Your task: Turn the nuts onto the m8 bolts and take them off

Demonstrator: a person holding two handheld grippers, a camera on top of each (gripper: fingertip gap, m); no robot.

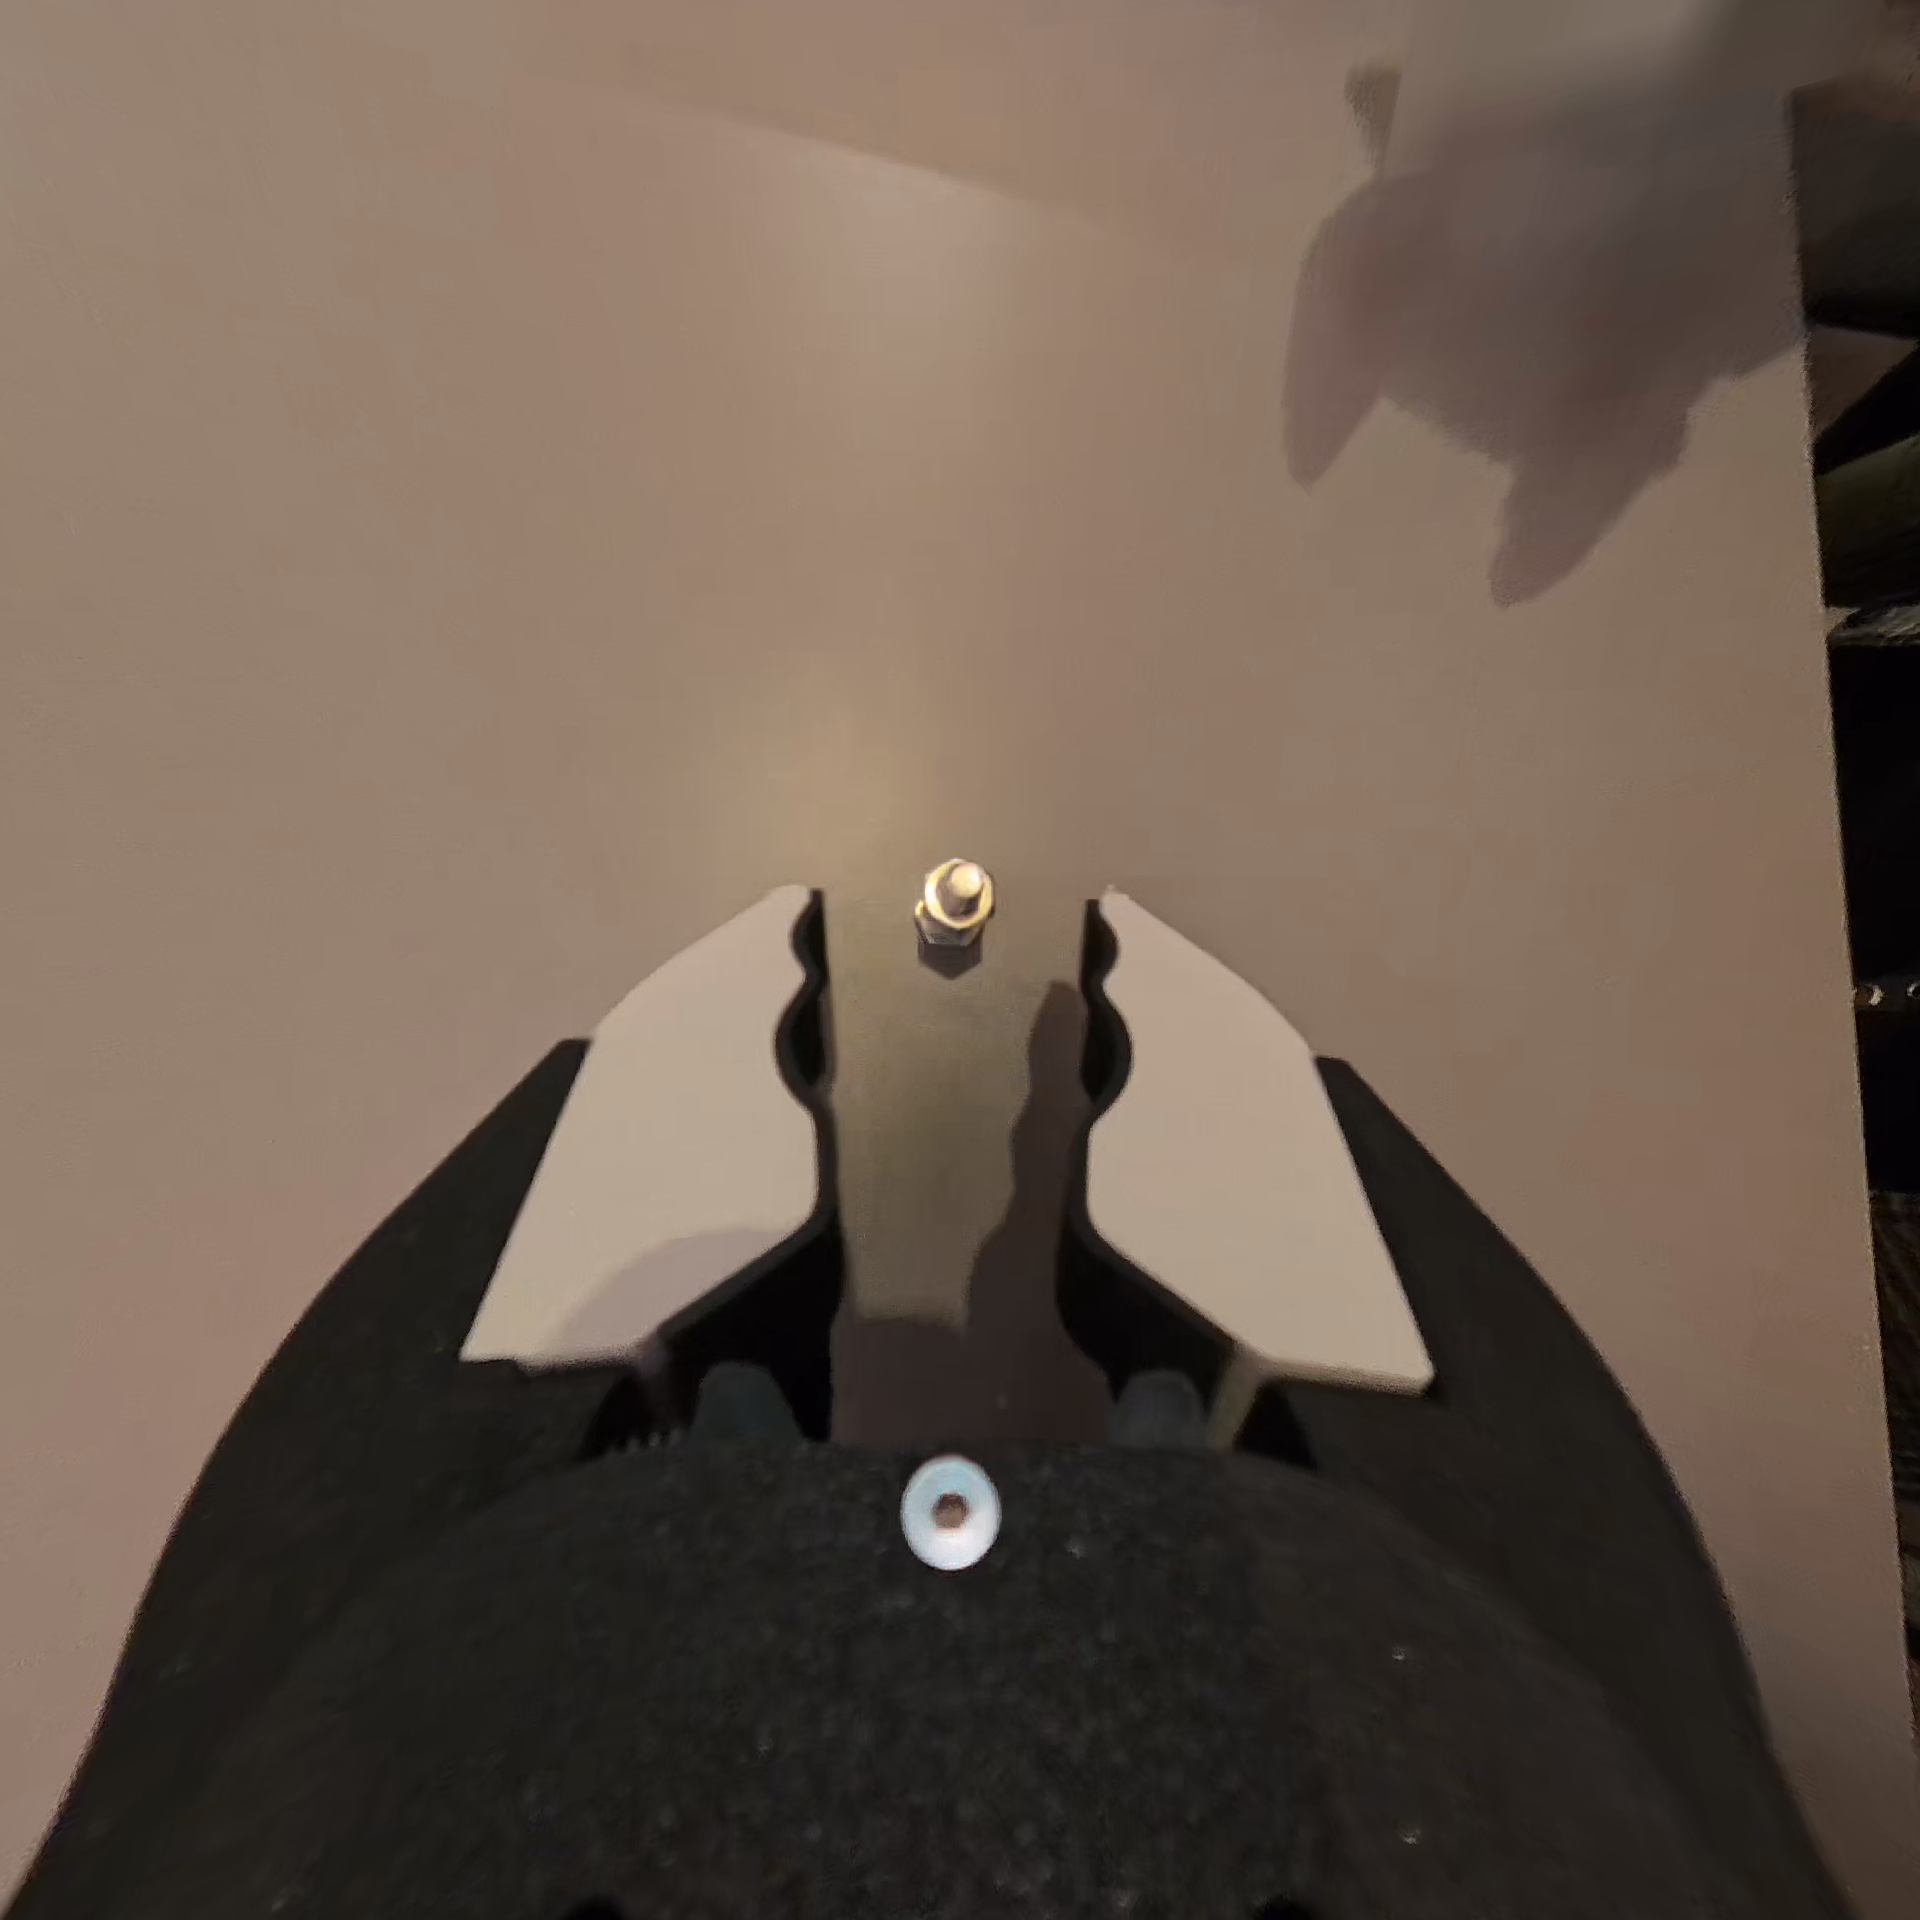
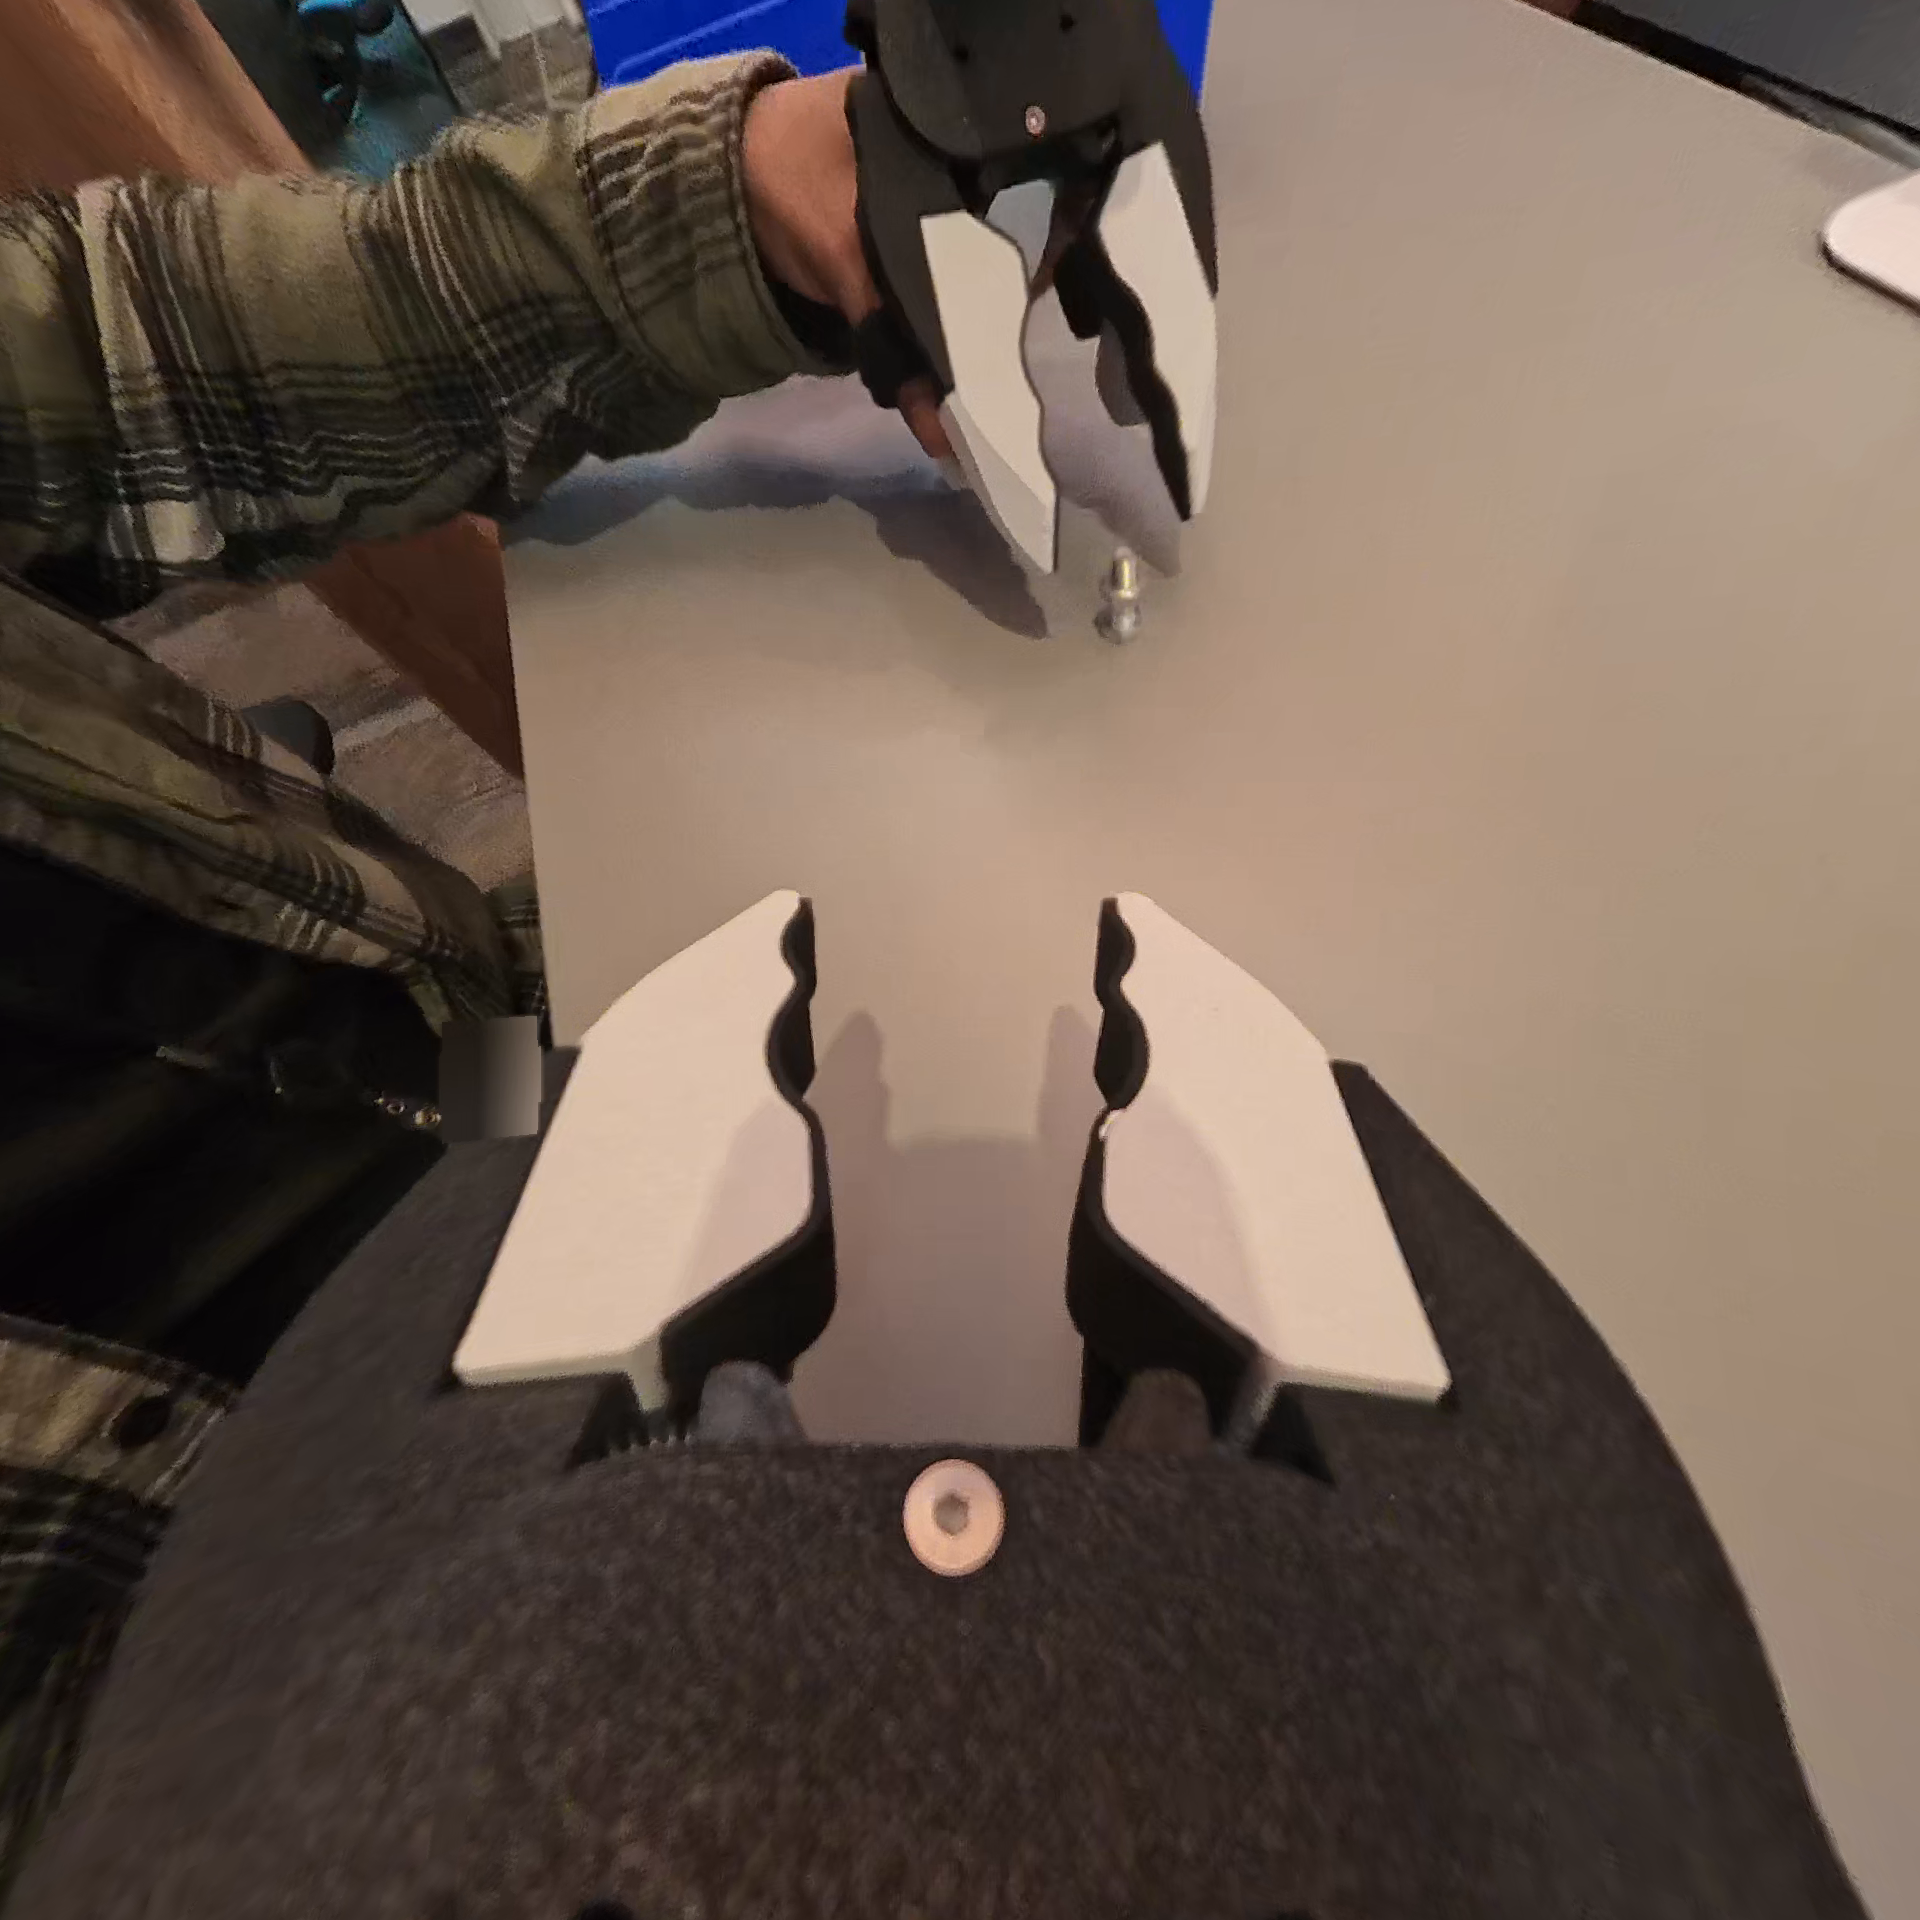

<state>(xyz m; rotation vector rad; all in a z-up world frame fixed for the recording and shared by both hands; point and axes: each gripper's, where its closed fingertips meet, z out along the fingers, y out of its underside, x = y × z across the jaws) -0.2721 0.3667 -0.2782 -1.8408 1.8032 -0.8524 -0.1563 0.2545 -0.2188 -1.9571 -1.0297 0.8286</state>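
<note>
A silver bolt [image 1: 954, 920] stands head-down on the pale table [image 1: 520, 520], with a nut [image 1: 956, 902] threaded on near its top. My left gripper [image 1: 954, 925] hovers over it, open, its pads well clear of the bolt on both sides. The right wrist view shows the same bolt [image 2: 1120, 603] standing free on the table below the left gripper [image 2: 1117, 540], whose fingers are spread. My right gripper [image 2: 954, 920] is open and empty, over bare table nearer the front.
The table's right edge [image 1: 1829, 727] runs past dark things beyond it. A person's plaid sleeve [image 2: 364, 343] reaches in from the left. A white object [image 2: 1881, 244] lies at the far right. A blue thing [image 2: 675, 31] stands beyond the table. The gap from one gripper's tips to the other's is roughly 20 cm.
</note>
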